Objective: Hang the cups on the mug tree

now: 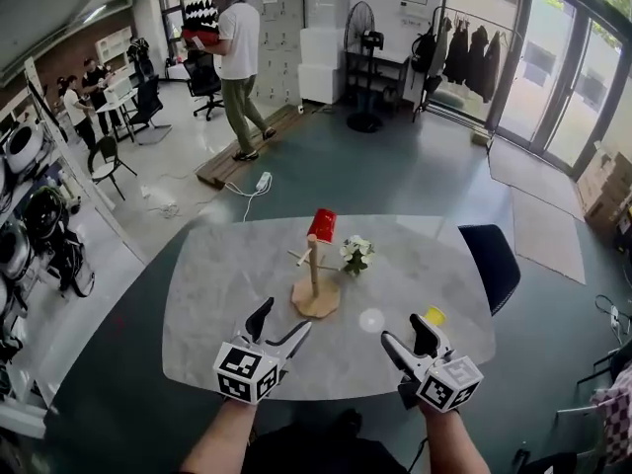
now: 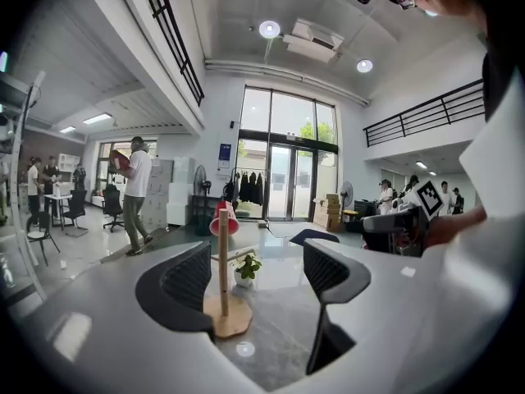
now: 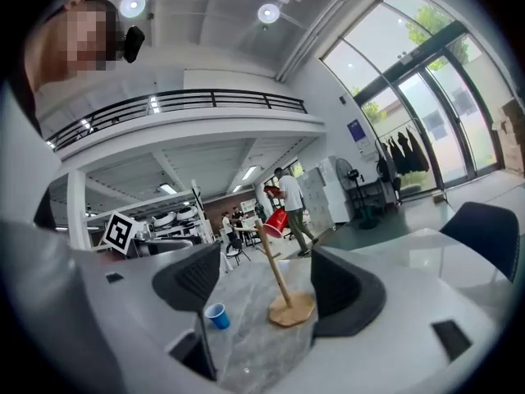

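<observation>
Two hand-held grippers are held low over a marble table [image 1: 217, 294], both pointed toward a wooden mug tree [image 1: 314, 275] that stands beyond their jaws. The left gripper [image 2: 256, 261] is released: its jaws are spread wide with nothing between them, and the tree's upright post is framed in the gap, nearer its left jaw, well ahead of the tips. A small potted plant [image 2: 244, 268] is seen just behind the tree's base. The right gripper [image 3: 264, 269] is likewise spread and empty. A red cup [image 3: 276, 221] is already hung mouth-down on the top of the post. A small blue cup [image 3: 217, 316] is seen on the table ahead of the right gripper's jaws, close in front of its left jaw and nearer than the tree. It appears to stand mouth up, its long axis parallel with the post, though it is too small for that to be certain. In the head view the blue cup cannot be made out. There a yellow object [image 1: 434, 316], perhaps another cup, is seen just beyond the right gripper's right jaw. The blue cup is judged to be nearer the right gripper, so a slight shift toward that gripper's left jaw would be needed to bracket it.
</observation>
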A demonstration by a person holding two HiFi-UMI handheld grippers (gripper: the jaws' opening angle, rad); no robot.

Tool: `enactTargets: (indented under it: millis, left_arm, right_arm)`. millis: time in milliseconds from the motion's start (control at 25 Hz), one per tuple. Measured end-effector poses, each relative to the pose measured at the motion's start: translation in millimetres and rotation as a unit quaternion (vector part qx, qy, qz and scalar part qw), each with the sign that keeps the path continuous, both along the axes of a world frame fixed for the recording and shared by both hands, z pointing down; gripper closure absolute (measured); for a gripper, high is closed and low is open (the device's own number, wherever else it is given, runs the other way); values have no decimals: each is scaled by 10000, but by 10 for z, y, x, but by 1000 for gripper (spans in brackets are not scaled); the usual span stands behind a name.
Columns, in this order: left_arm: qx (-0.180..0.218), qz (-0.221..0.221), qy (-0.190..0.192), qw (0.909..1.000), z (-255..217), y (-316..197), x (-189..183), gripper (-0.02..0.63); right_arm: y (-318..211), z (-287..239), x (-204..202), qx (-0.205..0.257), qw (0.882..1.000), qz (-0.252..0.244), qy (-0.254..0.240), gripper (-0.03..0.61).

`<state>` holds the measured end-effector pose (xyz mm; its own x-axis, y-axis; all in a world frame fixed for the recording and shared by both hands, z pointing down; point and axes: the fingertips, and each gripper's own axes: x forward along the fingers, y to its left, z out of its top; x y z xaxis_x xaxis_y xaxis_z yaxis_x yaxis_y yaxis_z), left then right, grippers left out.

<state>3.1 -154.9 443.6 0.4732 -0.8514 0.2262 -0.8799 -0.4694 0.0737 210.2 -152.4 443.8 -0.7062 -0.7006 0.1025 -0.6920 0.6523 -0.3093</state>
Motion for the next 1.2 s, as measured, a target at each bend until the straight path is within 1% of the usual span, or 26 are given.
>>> enactTargets:
  millis: [120,280,480,600,720,880,1000,1200]
  left_arm:
    - [-74,-134,-57,9999,112,37,-65,256]
    - [-254,-358,-133,9989,334,130,-354,256]
    - [-411,-605,-15,9973,530,242,-910,256]
    - [-545,-587,26,9968,682,317,-1217,255]
    - [-679,-570,-36,9961,863,404,-1445,255]
    - [-731,-519,-101,9959,1045,449,-1611,255]
    - [-818,-500,-16,9954,1226,445,-1677,255]
    - [-1008,-517,121,9935,1538,442,-1665,253]
  right_arm:
    - [-93,64,-94,-55,9999,-158,10,261]
    - [-138,132,-297,-151,9996,-238,-14,261]
    - [-158,203,-787,-253,9988,-398,122,261]
    - [-133,205,-1120,-243,9985,-463,160,261]
    - [-40,253,-1403,-270,9973,-623,286,261]
    - [30,318,-1651,-334,9954,-797,407,261]
    - [7,390,-1804,-419,9939,-917,448,261]
    - [-67,529,-1972,-487,9912,-1141,465,261]
